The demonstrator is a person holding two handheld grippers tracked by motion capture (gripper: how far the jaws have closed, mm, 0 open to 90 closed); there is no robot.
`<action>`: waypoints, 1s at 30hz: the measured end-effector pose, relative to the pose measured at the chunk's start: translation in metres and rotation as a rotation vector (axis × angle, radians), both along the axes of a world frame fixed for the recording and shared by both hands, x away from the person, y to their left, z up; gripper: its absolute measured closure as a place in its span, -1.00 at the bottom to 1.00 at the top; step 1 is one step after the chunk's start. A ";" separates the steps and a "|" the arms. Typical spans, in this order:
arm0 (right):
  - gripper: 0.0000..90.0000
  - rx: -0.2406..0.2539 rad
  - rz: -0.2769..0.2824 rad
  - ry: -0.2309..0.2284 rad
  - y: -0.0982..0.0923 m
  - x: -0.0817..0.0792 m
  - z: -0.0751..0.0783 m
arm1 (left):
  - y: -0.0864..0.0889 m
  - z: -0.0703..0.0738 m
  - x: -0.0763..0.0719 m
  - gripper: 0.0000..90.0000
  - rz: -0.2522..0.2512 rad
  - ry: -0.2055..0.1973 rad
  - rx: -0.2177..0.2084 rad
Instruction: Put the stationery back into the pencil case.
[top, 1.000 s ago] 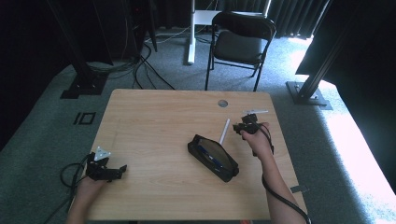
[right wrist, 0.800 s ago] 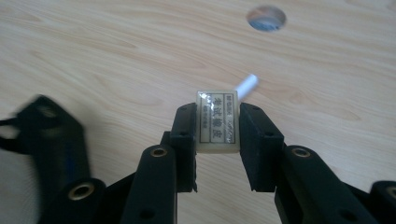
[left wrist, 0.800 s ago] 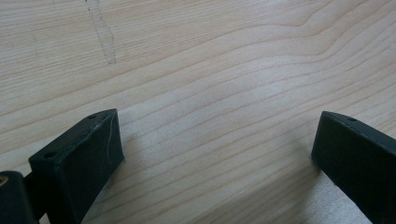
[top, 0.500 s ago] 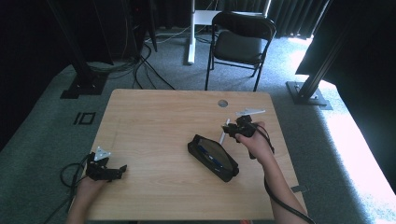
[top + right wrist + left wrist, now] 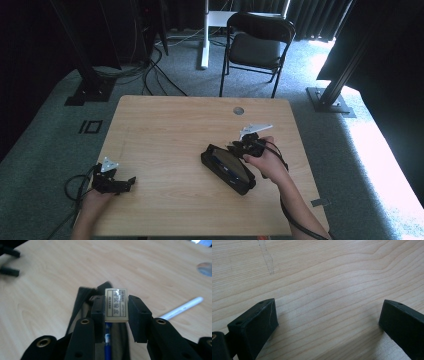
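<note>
Colours and patterns noted.
Table (image 5: 165, 130): pale wood, wavy grain. Case (image 5: 227, 168): black. Eraser (image 5: 116, 305): cream, dark print. Pen (image 5: 182, 308): white. Blue pen (image 5: 108, 332) seen in case. Chair (image 5: 257, 46): black.

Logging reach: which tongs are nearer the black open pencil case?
Right. The right tongs, shut on a small white labelled eraser, hang just over the black open pencil case. The left tongs rest open at the table's near-left edge, far away.
</note>
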State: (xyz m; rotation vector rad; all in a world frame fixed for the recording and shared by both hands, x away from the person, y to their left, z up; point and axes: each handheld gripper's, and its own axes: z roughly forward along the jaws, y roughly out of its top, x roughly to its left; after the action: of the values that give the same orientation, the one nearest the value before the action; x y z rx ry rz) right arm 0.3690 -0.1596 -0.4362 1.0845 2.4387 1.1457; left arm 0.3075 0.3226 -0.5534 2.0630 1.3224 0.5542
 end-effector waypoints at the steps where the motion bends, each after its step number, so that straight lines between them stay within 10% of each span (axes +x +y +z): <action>1: 0.52 -0.009 0.009 0.007 0.002 -0.001 -0.001 | 0.000 0.000 0.000 -0.95 0.000 0.000 0.000; 30: 0.52 -0.193 0.105 0.163 0.036 0.008 -0.042 | 0.000 0.000 0.000 -0.95 0.001 0.000 -0.001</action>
State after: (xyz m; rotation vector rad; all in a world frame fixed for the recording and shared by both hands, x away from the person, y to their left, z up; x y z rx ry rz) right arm 0.3769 -0.1236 -0.4781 1.0390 2.6939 0.8574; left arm 0.3074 0.3225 -0.5534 2.0614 1.3237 0.5532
